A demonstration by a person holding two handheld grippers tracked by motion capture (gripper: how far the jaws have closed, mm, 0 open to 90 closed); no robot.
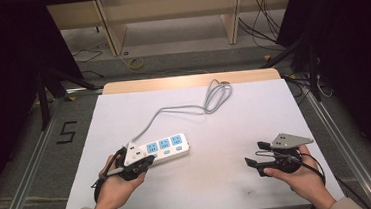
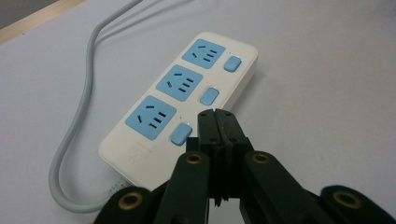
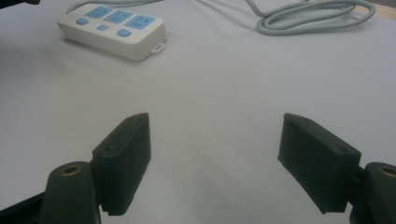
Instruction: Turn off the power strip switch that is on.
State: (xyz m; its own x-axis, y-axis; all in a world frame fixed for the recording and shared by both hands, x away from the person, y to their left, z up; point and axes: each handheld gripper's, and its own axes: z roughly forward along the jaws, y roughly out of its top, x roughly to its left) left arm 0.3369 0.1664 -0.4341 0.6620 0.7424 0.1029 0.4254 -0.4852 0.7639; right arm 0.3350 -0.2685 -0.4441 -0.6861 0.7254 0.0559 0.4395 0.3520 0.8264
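A white power strip (image 1: 167,147) with three blue sockets and three blue switches lies on the white table, left of centre. Its grey cable (image 1: 184,108) runs back to a loose coil. My left gripper (image 1: 150,160) is shut with nothing between its pads. In the left gripper view the gripper (image 2: 216,119) has its tips just above the power strip (image 2: 187,88), next to the nearest blue switch (image 2: 181,134). My right gripper (image 1: 256,153) stands open at the right, well apart from the strip. The right gripper view shows its gripper (image 3: 215,126) with bare table between the jaws and the power strip (image 3: 112,30) far off.
The white table sheet (image 1: 205,183) spans the work area, with a wooden edge (image 1: 186,81) at the back. The coiled cable (image 3: 313,16) lies at the far middle. Metal frame rails and floor cables surround the table.
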